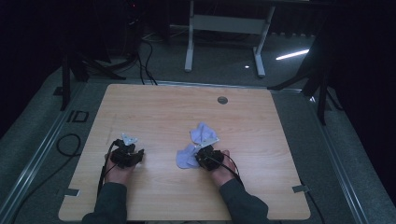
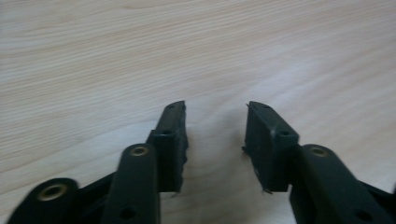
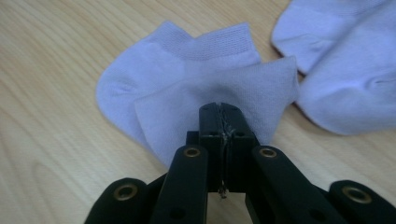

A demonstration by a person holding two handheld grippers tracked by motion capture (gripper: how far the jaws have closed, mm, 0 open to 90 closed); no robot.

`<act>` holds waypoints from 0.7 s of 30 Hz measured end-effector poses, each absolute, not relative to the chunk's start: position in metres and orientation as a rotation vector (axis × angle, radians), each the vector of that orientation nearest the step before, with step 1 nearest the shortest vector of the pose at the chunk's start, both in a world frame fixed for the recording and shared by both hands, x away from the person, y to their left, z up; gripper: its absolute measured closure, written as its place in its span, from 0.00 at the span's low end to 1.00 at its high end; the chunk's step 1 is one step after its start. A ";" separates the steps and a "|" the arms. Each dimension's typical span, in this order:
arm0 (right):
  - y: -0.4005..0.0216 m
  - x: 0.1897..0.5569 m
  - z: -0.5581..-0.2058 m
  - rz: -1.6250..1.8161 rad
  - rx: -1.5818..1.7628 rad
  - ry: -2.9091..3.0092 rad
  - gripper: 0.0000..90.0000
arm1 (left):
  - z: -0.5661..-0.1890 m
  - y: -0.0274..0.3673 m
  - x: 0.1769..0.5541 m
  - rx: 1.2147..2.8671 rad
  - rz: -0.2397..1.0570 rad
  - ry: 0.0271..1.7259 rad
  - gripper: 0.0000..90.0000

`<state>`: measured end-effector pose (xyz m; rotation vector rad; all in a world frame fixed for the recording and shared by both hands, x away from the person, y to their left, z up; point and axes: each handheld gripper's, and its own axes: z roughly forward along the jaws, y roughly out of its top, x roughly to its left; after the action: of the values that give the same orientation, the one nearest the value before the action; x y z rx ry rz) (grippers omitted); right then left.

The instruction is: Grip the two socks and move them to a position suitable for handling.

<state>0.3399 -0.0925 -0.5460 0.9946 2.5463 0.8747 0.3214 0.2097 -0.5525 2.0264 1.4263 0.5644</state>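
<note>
The right gripper (image 3: pixel 219 109) is seen clamped on a pale lilac ankle sock (image 3: pixel 187 79), its two black jaws pressed together with a fold of the fabric pinched between their tips. In the right gripper view the sock is spread just ahead of the jaws and to both sides of them, its ribbed cuff lying farthest from the tips, and part of it is doubled back over itself where it is gripped. A second sock (image 3: pixel 345 70) of the same colour is found ahead of that gripper and to its right, just beside the first; whether the two touch cannot be told.

From the high view, the right gripper (image 1: pixel 204 155) is held low over the wooden table (image 1: pixel 154 112), with the gripped sock (image 1: pixel 186 157) just to its left and the second sock (image 1: pixel 201 133) directly beyond it.

The left gripper (image 2: pixel 215 106) is held released, its jaws standing apart with nothing but bare wood grain between and ahead of them. In the high view the left gripper (image 1: pixel 127 151) is placed well to the left of both socks, close above the tabletop.
</note>
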 end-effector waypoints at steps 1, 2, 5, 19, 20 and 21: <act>-0.092 0.339 -0.546 0.879 0.997 2.547 0.97 | -0.551 0.208 0.320 2.022 0.548 1.412 0.70; -0.090 0.337 -0.546 0.883 1.000 2.546 0.97 | -0.550 0.206 0.319 2.019 0.538 1.396 0.72; -0.085 0.333 -0.547 0.885 0.988 2.550 0.97 | -0.545 0.201 0.314 2.017 0.504 1.350 0.81; -0.066 0.324 -0.548 0.926 0.974 2.569 0.96 | -0.541 0.162 0.302 2.055 0.384 1.142 1.00; -0.065 0.324 -0.548 0.926 0.971 2.571 0.96 | -0.542 0.158 0.302 2.067 0.387 1.128 1.00; -0.064 0.323 -0.548 0.928 0.971 2.572 0.96 | -0.543 0.154 0.302 2.081 0.392 1.121 1.00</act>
<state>0.3231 -0.0636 -0.5480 0.9706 2.5722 0.9281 0.3016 0.1544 -0.5435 2.0808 1.1214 0.3917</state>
